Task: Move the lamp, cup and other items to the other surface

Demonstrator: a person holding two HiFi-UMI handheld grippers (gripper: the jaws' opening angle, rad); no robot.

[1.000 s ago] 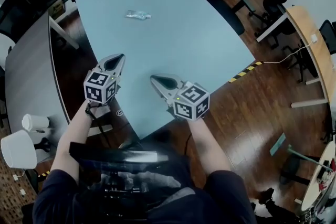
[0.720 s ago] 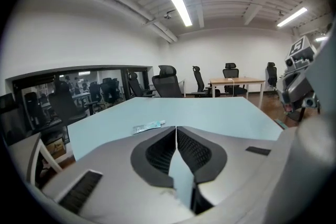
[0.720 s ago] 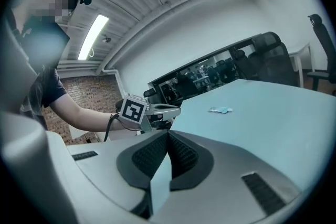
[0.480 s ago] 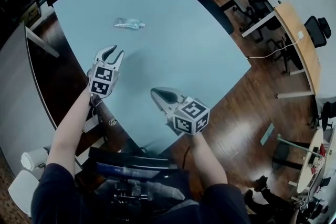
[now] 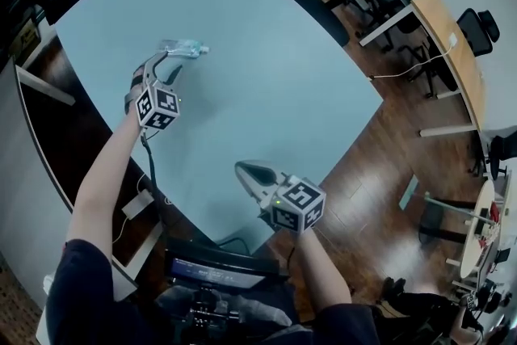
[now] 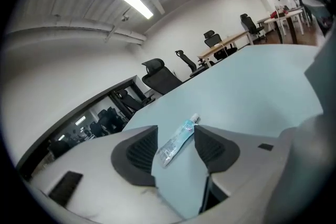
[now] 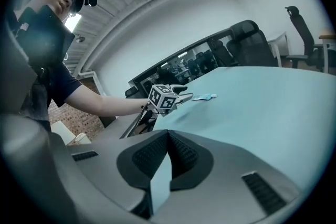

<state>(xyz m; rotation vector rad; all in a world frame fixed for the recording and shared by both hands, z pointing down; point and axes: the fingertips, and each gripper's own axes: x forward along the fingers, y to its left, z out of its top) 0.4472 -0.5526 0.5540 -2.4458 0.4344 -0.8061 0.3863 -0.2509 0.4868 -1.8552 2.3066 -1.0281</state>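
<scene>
Tube (image 5: 184, 49) lies on table (image 5: 275, 77) just ahead of left gripper (image 5: 165, 62), whose jaws have just been opening with nothing between them; right gripper (image 5: 241, 167), jaws together and empty, hangs well behind.

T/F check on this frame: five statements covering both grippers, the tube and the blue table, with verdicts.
1. The left gripper is clamped on the tube. False: its jaws stand apart and have just been opening. The tube shows in the gap between them but lies on the table, untouched by the pads.
2. The right gripper is shut with nothing in it. True.
3. The tube lies flat on the blue table. True.
4. A lamp stands on the blue table. False: the tube is the only thing seen on it.
5. The right gripper is nearer the tube than the left one. False: the left is right at the tube, while the right hangs over the table's near edge.
</scene>
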